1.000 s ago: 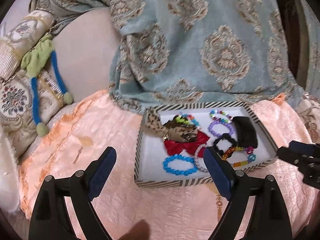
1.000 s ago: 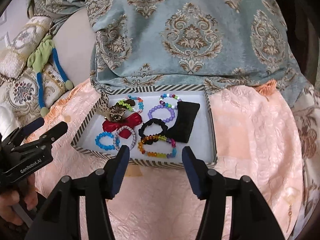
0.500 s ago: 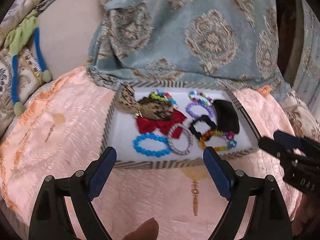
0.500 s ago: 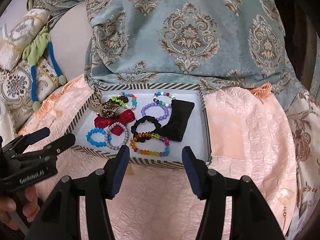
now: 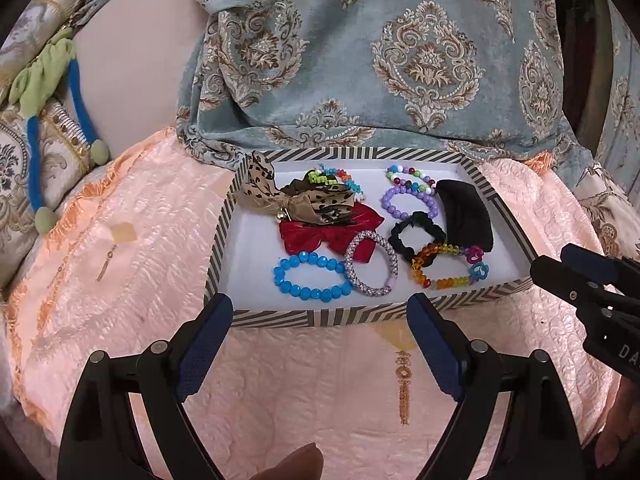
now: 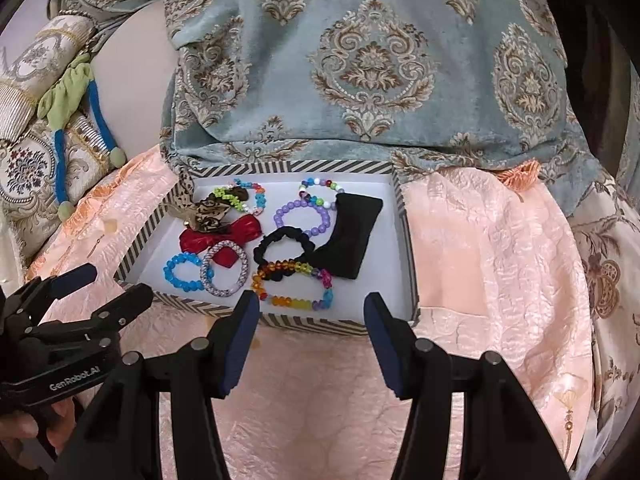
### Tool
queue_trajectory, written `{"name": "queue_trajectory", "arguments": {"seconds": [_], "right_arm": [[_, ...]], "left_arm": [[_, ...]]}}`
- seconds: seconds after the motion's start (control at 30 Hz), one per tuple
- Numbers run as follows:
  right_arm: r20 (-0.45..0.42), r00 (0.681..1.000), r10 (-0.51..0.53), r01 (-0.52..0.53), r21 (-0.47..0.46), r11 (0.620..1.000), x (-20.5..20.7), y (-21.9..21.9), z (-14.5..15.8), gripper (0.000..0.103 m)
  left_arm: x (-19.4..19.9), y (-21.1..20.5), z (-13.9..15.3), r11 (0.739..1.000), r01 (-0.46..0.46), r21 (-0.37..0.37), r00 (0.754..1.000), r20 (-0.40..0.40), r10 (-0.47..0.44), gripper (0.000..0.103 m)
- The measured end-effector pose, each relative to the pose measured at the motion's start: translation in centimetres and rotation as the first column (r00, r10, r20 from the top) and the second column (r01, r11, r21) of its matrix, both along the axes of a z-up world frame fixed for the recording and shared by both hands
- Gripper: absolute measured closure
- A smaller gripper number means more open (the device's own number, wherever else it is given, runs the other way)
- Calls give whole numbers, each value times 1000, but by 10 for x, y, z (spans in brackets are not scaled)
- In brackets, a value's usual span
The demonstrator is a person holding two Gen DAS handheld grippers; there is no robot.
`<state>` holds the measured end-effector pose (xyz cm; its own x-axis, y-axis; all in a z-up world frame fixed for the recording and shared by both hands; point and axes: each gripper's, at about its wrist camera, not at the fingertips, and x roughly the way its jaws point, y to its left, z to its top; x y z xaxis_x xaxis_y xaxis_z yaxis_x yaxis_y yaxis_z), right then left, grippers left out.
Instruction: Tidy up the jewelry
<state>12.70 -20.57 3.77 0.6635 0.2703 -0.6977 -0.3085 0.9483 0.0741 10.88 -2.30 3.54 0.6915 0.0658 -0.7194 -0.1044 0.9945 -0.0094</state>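
Inside the striped tray (image 5: 224, 236), bracelets, a black scrunchie (image 5: 416, 232) and bows lie overlapping; the blue bead bracelet (image 5: 310, 276) sits at 7 o'clock. Both the left hand-held gripper (image 5: 320, 312) and right hand-held gripper (image 6: 310, 312) hover released and empty at the tray's 6 o'clock rim. Whether sorting is starting or ending is unclear, since everything already lies inside.

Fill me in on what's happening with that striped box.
A person holds a gripper in each hand over a peach bedspread. The left tool and the right tool both hang open and empty at the near edge of the striped box. Inside lie beaded bracelets, among them a blue one, plus a red bow and a black scrunchie, partly overlapping.
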Motion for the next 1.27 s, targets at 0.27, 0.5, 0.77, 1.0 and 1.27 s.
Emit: {"name": "queue_trajectory", "arguments": {"seconds": [0.27, 0.5, 0.77, 1.0, 1.27], "right_arm": [[17, 1000, 15, -14, -10, 1000, -5, 3, 2, 46], [15, 1000, 20, -20, -33, 999, -5, 7, -1, 46], [17, 1000, 24, -23, -41, 999, -6, 9, -2, 46], [17, 1000, 25, -24, -42, 999, -5, 9, -2, 46], [17, 1000, 26, -25, -45, 999, -6, 9, -2, 46]], "left_arm": [[0, 0, -2, 1000, -4, 17, 1000, -6, 5, 28], [-1, 0, -2, 1000, -4, 13, 1000, -9, 4, 28], [0, 0, -3, 1000, -2, 10, 1000, -19, 2, 28], [0, -1, -4, 1000, 5, 10, 1000, -23, -5, 28], [-1, -3, -4, 1000, 12, 11, 1000, -17, -12, 28]]}}
